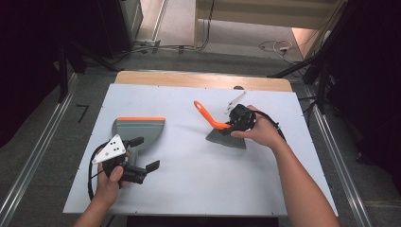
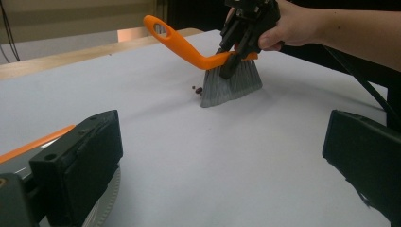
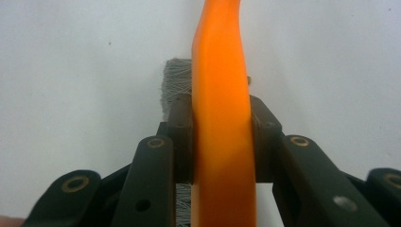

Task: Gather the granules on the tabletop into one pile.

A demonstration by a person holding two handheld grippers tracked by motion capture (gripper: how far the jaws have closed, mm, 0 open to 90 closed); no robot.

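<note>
A grey dustpan (image 1: 137, 128) with an orange lip lies flat at the table's left. My left gripper (image 1: 145, 153) is at its near side, open, with bare table between the jaws (image 2: 222, 156). One jaw rests over the pan's rear, and the pan's orange lip (image 2: 38, 144) shows beside it. Right of centre, my right gripper (image 1: 239, 120) is shut on the orange handle (image 3: 222, 118) of a hand brush (image 1: 210, 117). The grey bristles (image 2: 231, 85) touch the table, and the handle slants up to the far left. A few tiny dark crumbs (image 2: 196, 89) lie just beside the bristles.
The white board (image 1: 198, 184) rests on a wooden table whose edge (image 1: 203, 79) shows at the back. Metal rails (image 1: 33, 156) run along the floor on both sides. Cables (image 1: 274, 46) and dark stands lie beyond the far edge.
</note>
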